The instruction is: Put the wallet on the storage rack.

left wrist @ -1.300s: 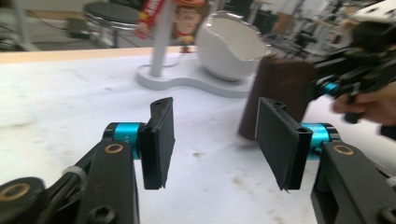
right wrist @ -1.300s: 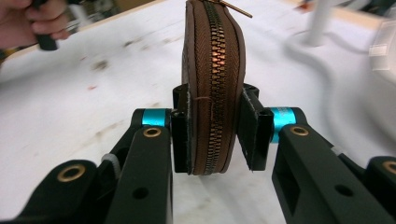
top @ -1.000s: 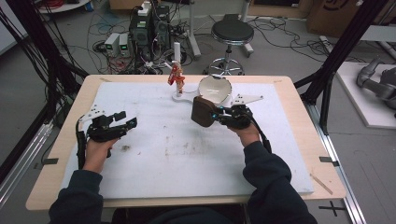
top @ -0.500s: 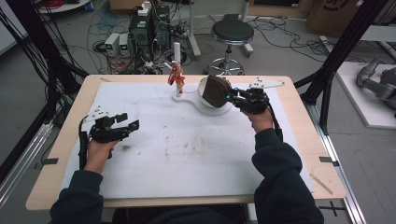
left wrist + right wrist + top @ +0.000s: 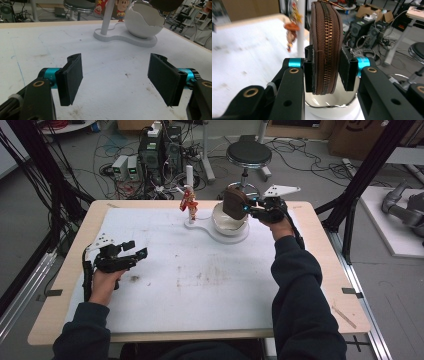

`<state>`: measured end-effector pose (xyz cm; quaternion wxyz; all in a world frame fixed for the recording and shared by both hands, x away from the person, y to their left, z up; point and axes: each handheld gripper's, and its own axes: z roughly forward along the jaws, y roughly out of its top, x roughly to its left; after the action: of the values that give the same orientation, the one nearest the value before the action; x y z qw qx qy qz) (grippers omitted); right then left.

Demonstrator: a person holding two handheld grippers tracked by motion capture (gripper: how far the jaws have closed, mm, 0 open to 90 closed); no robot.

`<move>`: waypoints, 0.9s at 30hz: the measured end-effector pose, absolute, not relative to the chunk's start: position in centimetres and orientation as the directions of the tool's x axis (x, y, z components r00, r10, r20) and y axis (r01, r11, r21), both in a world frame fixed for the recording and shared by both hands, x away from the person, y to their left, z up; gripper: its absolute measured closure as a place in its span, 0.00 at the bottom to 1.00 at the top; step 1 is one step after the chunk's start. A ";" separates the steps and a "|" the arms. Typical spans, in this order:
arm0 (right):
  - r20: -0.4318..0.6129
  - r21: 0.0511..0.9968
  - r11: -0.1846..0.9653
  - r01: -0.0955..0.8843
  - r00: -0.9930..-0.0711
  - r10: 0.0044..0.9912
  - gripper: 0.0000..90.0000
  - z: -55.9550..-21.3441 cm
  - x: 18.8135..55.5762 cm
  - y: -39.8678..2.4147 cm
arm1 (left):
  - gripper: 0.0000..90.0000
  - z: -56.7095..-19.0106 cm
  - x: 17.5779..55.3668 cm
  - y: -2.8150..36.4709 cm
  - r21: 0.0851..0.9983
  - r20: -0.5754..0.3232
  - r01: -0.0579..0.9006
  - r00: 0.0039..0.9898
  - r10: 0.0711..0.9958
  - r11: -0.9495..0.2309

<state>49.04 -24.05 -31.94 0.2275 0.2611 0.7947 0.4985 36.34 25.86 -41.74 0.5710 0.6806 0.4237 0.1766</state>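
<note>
My right gripper [image 5: 246, 207] is shut on a brown zippered pouch [image 5: 233, 203] and holds it just above a white eggshell-shaped bowl [image 5: 228, 222] at the far side of the table. In the right gripper view the pouch [image 5: 324, 37] stands on edge between the jaws, zipper facing the camera, with the bowl's rim [image 5: 329, 103] right below. The bowl sits on a white base [image 5: 210, 229] with a white post and a small red figure [image 5: 188, 202]. My left gripper [image 5: 135, 254] rests open and empty at the left of the table; its own view shows it [image 5: 115, 77] over bare mat, facing the bowl [image 5: 145, 22].
A white mat [image 5: 200, 270] covers the wooden table [image 5: 325, 265], stained near the middle. Beyond the far edge stand a stool [image 5: 248, 154], computer boxes [image 5: 155, 150] and many cables. Black frame posts [image 5: 360, 185] rise at both sides.
My right gripper has carried the pouch from mid-table away toward the far side and now holds it over the bowl. The left gripper has barely moved.
</note>
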 end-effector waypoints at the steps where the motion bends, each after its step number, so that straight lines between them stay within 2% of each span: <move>1: -0.118 0.899 0.395 0.189 -0.764 0.634 0.78 -32.0 49.4 -24.0 | 0.31 -41.7 36.3 25.9 0.927 -0.241 0.376 0.579 0.779 0.008; 5: -0.198 0.866 0.474 0.162 -0.758 0.621 0.78 -32.5 50.3 -23.6 | 0.31 -41.8 36.3 26.0 0.925 -0.244 0.379 0.577 0.779 0.009; 12: -0.199 0.837 0.510 0.200 -0.756 0.623 0.78 -33.8 51.1 -23.1 | 0.31 -41.9 36.3 25.9 0.922 -0.249 0.386 0.575 0.779 0.010; 19: -0.265 0.789 0.581 0.199 -0.743 0.614 0.77 -35.1 52.0 -21.8 | 0.31 -42.0 36.2 26.0 0.922 -0.253 0.388 0.573 0.779 0.014; 22: -0.233 0.786 0.566 0.249 -0.729 0.644 0.70 -35.8 52.5 -21.4 | 0.31 -42.1 36.2 26.0 0.920 -0.254 0.391 0.573 0.779 0.012; 27: -0.188 0.820 0.506 0.267 -0.710 0.679 0.69 -36.0 52.5 -21.1 | 0.31 -42.1 36.2 26.1 0.920 -0.257 0.392 0.570 0.781 0.017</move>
<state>52.52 -21.11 -36.00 0.2532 0.2848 0.8300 0.4074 36.21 26.06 -42.07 0.5682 0.6797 0.4312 0.1712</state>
